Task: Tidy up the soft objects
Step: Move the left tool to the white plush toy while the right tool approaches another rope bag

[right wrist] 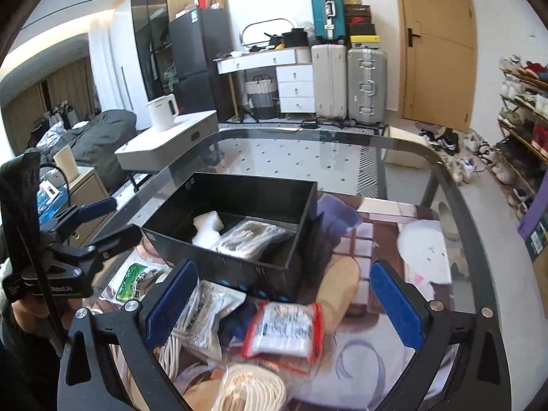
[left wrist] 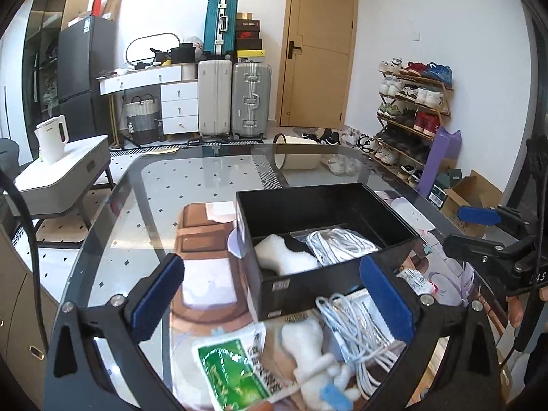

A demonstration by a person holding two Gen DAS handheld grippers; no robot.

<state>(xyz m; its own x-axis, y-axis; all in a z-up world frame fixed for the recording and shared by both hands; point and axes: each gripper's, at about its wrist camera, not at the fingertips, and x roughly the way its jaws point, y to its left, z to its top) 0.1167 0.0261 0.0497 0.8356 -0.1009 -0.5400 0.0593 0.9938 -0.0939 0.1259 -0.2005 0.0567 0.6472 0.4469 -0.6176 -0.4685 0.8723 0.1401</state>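
A black open box (left wrist: 342,202) stands on the glass table and holds a white fuzzy piece (left wrist: 284,257) and a bag of white cord (left wrist: 339,245). My left gripper (left wrist: 274,301) is open in front of the box, above a green packet (left wrist: 233,373), a white plush toy (left wrist: 308,352) and a white cable bundle (left wrist: 359,328). My right gripper (right wrist: 284,303) is open too, above a red-edged zip bag (right wrist: 284,330), a bagged white cable (right wrist: 198,315) and a cream rope coil (right wrist: 253,390). The pads of both grippers touch nothing.
A printed mat (right wrist: 424,257) covers the near part of the glass table (left wrist: 205,178). A side table with a white kettle (left wrist: 51,137) stands to the left. A shoe rack (left wrist: 411,109) lines the right wall, and suitcases (left wrist: 233,99) stand at the back.
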